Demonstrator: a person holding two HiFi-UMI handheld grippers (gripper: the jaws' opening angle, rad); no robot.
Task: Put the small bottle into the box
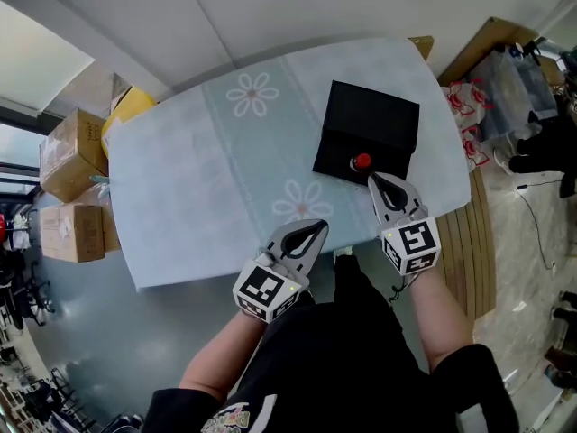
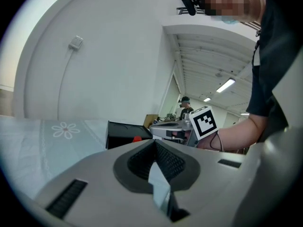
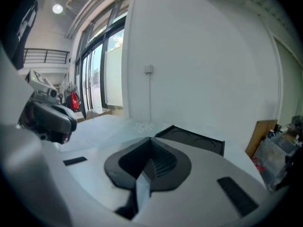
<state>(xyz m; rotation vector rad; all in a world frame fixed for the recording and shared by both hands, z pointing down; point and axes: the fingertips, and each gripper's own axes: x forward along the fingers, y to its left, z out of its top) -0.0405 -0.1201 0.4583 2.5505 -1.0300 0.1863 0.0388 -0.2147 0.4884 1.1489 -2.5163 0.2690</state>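
A black box (image 1: 370,124) lies open on the pale blue flowered tablecloth (image 1: 198,179), toward the right. The small bottle's red cap (image 1: 361,161) shows inside the box at its near edge. My right gripper (image 1: 373,179) is shut and empty, its tip just near of the cap and above the box's near edge. My left gripper (image 1: 320,226) is shut too, over the table's near edge, left of the box. In the left gripper view the shut left gripper (image 2: 154,141) points at the box (image 2: 124,133) and the red cap (image 2: 137,139). Beyond the shut right gripper (image 3: 150,139) lies the box (image 3: 191,139).
Cardboard boxes (image 1: 70,153) and a yellow thing (image 1: 131,105) stand on the floor left of the table. Plastic bags and a bin (image 1: 500,84) crowd the right side by a wooden board (image 1: 473,233). A person (image 2: 184,107) stands far back in the room.
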